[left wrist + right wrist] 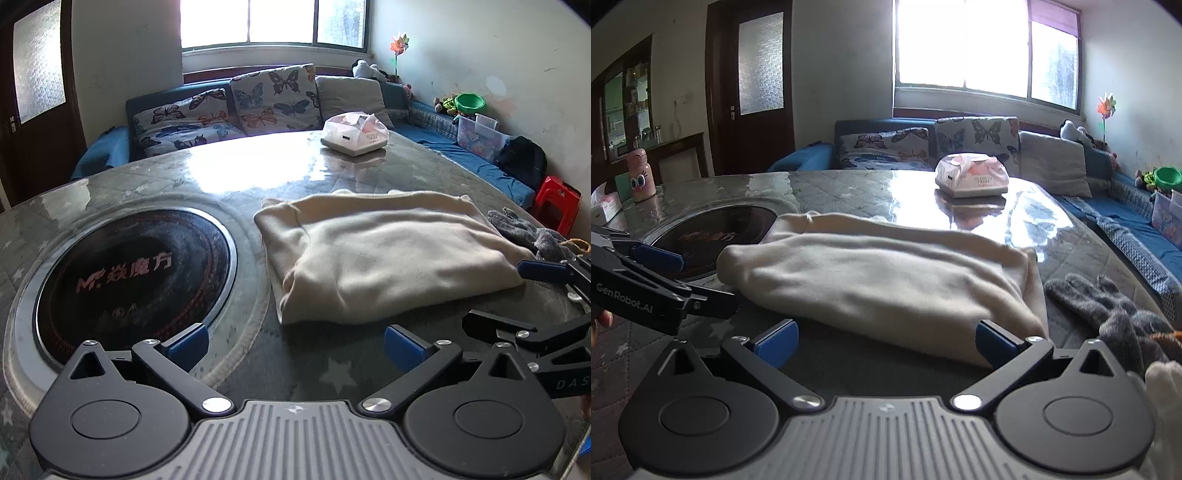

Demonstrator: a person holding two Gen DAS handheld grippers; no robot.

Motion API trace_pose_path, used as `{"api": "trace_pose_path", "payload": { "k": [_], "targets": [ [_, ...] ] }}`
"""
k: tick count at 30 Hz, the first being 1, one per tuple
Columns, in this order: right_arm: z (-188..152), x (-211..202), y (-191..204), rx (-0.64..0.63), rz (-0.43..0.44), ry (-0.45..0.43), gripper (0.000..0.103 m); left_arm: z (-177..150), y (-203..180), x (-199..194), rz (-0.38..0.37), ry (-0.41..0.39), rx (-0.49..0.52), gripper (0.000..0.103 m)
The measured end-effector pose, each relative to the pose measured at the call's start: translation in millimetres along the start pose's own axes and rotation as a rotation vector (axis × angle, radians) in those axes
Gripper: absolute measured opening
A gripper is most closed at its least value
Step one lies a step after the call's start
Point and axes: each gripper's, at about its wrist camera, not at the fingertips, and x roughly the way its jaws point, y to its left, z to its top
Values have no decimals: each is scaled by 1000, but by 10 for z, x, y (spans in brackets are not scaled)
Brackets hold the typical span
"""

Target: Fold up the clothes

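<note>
Garment: a cream-white soft knitted garment (388, 254) lies folded into a thick rectangle on the table, flat, with no gripper touching it.
Table: a grey quilted table cover with pale stars under a shiny clear sheet (221, 173) carries everything; strong window light reflects on its far part.
Left gripper: the left gripper with black arms and blue pads (295, 345) is wide open and empty. It stands just before the near left corner of the garment, over bare table.
Right gripper: the right gripper of the same make (886, 341) is also wide open and holds nothing. Its right blue pad (991, 343) is just beside the near edge of the garment; whether it touches the cloth I cannot tell.
Cooktop: a round black glass cooktop with a metal ring and red characters (136, 277) is set into the table, to the left of the garment and near it.
Gloves: a pair of grey knitted gloves (1108, 306) lies just beside the right end of the garment.
Tissue pack: a white and pink plastic tissue pack (971, 179) stands farther back on the table, well apart from the garment.
Bottle: a pink bottle with cartoon eyes (641, 175) stands at the far left edge of the table.
Background: a blue sofa with butterfly-print cushions (258, 99) stands behind the table under the window.
</note>
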Motion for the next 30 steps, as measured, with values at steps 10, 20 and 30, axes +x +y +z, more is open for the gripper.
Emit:
{"api": "trace_pose_path", "payload": {
  "k": [10, 20, 30],
  "targets": [
    [-136, -90, 58, 31, -21, 54, 103, -219, 1, -128, 15, 39, -18, 103],
    [-249, -234, 163, 38, -59, 92, 103, -418, 28, -278, 34, 56, -47, 103],
    [-375, -436, 301, 69, -83, 81, 103, -586, 17, -510, 66, 43, -71, 103]
  ]
}}
